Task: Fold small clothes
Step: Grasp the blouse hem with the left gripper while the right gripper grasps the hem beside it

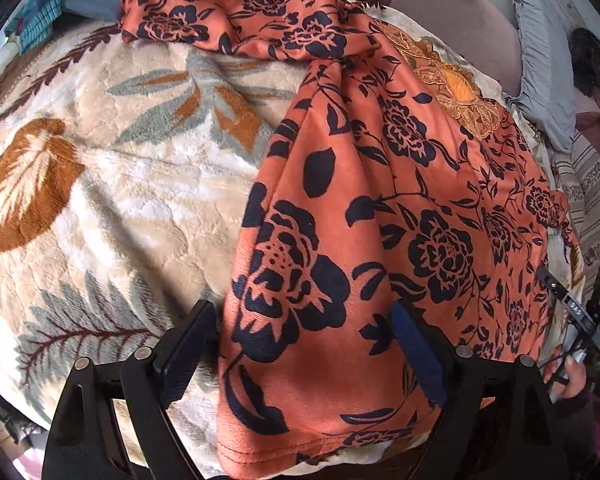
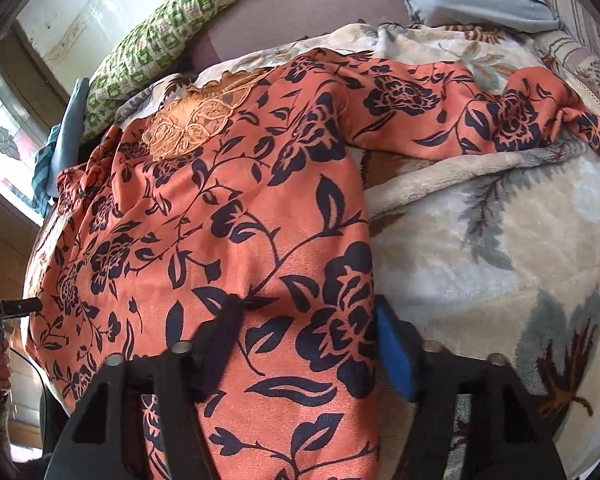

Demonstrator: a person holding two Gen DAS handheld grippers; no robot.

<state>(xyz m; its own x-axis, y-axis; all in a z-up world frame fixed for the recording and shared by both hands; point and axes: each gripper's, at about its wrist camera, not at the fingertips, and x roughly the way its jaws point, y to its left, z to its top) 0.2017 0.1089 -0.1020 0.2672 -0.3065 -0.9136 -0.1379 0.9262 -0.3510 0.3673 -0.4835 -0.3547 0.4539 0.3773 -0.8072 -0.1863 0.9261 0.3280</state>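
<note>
An orange garment with a dark floral print point(image 1: 380, 208) lies spread on a cream leaf-patterned blanket point(image 1: 100, 184), with a lace neckline point(image 1: 452, 88) at the far end and one sleeve point(image 1: 236, 24) stretched out to the left. My left gripper point(image 1: 304, 340) is open, its fingers straddling the garment's lower left hem corner. My right gripper point(image 2: 306, 344) is open, its fingers either side of the garment's point(image 2: 228, 208) lower right edge. The right gripper also shows at the left view's right edge point(image 1: 580, 304); the left gripper shows at the right view's left edge point(image 2: 16, 308).
The blanket point(image 2: 500, 248) covers a bed. A green patterned pillow point(image 2: 172, 36), a mauve cushion point(image 2: 308, 8) and grey-blue pillows point(image 1: 544, 64) lie at the head. A window point(image 2: 4, 128) is to the left. A striped cloth point(image 1: 592, 208) lies at the right.
</note>
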